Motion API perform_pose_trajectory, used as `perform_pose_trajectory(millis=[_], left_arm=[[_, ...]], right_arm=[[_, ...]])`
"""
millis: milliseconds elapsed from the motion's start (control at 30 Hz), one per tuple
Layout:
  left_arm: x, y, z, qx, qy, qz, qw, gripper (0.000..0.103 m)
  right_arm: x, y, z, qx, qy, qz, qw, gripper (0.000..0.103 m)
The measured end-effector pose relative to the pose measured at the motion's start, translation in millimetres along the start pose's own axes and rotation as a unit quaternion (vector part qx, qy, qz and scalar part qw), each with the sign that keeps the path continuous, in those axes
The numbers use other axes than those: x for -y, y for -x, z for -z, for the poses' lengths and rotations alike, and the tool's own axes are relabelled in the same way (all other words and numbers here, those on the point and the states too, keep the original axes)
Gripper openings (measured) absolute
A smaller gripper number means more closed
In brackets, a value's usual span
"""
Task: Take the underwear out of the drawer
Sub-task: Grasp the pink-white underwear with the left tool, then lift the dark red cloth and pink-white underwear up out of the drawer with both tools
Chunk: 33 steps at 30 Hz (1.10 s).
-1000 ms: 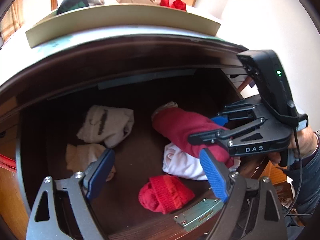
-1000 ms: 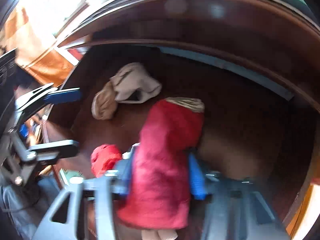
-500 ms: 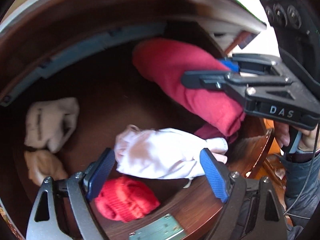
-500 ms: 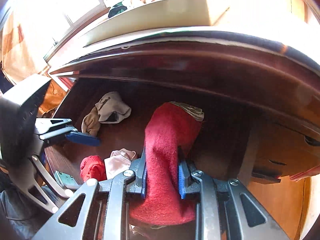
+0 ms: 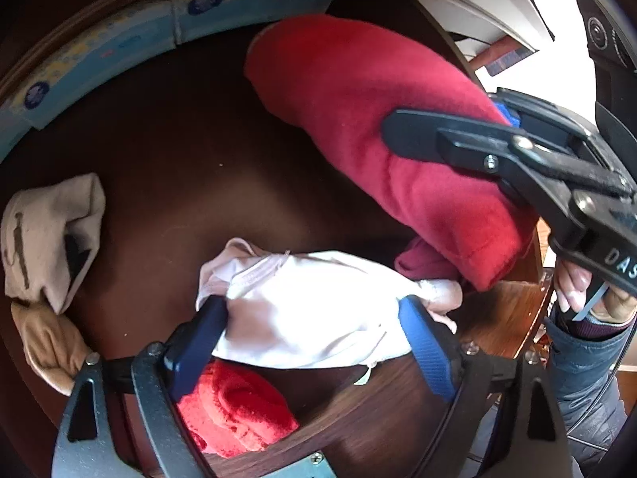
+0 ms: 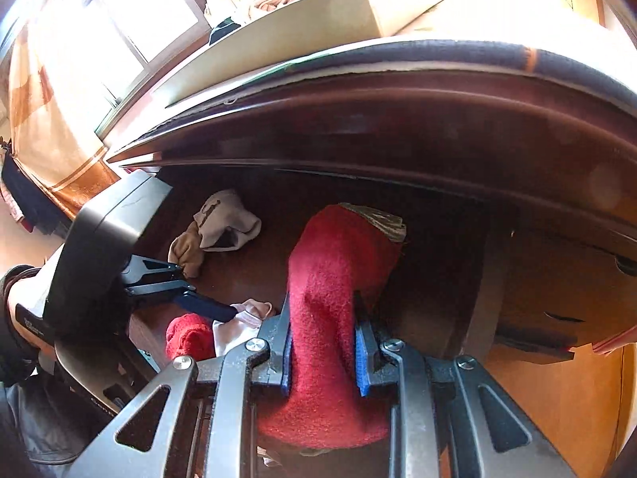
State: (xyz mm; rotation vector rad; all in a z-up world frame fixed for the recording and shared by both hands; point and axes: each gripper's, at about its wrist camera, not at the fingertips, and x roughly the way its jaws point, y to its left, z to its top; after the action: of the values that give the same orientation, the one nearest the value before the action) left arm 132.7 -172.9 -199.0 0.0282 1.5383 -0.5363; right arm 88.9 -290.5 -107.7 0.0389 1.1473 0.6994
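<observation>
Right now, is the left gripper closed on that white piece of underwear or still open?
Open. The left gripper stands wide, its blue pads either side of the white underwear without squeezing it.

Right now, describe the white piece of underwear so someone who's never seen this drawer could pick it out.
Look inside the open dark wooden drawer, near its front edge. The white underwear lies crumpled between the open left gripper's blue fingers, beside a bright red bundle. It is the only white piece, with pale pink trim, unlike the beige pieces further left.
</observation>
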Motion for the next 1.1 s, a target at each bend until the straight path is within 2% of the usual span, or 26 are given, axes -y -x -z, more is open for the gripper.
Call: perform_pose_trajectory(millis=[133, 233, 267, 300, 333, 400, 467, 767, 1100], left_arm=[[7, -13, -14, -0.015, -0.002, 0.011, 0.9998, 0.088], [11, -16, -18, -0.013, -0.015, -0.006, 0.9998, 0.078], [13, -15, -18, -0.008, -0.023, -0.017, 0.9996, 0.068], [16, -15, -17, -0.004, -0.032, -0.028, 0.9991, 0.052], [17, -14, -15, 0.000, -0.042, -0.031, 0.9986, 0.044], [13, -12, -10, 0.004, -0.037, -0.012, 0.9992, 0.024], [9, -9, -6, 0.013, -0.032, 0.000, 0.9994, 0.018], [-5, 20, 21, 0.102, -0.020, -0.008, 0.9945, 0.015], [-27, 51, 52, 0.193, -0.001, -0.040, 0.9804, 0.015]], right_arm=[[1, 3, 0, 0.000, -0.002, 0.001, 1.000, 0.025], [-2, 1, 0, -0.002, 0.001, 0.007, 1.000, 0.025], [-3, 0, 0, -0.002, 0.001, 0.007, 1.000, 0.025], [-3, 0, 0, -0.001, 0.000, 0.007, 1.000, 0.025], [-3, 0, -1, 0.000, -0.001, 0.006, 1.000, 0.025], [-4, -1, 0, 0.001, -0.004, 0.006, 1.000, 0.025], [-3, -2, 0, 0.003, -0.006, 0.004, 1.000, 0.025], [-9, 5, 3, 0.020, 0.016, 0.007, 1.000, 0.025], [-16, 22, 8, 0.063, 0.034, 0.010, 0.997, 0.025]])
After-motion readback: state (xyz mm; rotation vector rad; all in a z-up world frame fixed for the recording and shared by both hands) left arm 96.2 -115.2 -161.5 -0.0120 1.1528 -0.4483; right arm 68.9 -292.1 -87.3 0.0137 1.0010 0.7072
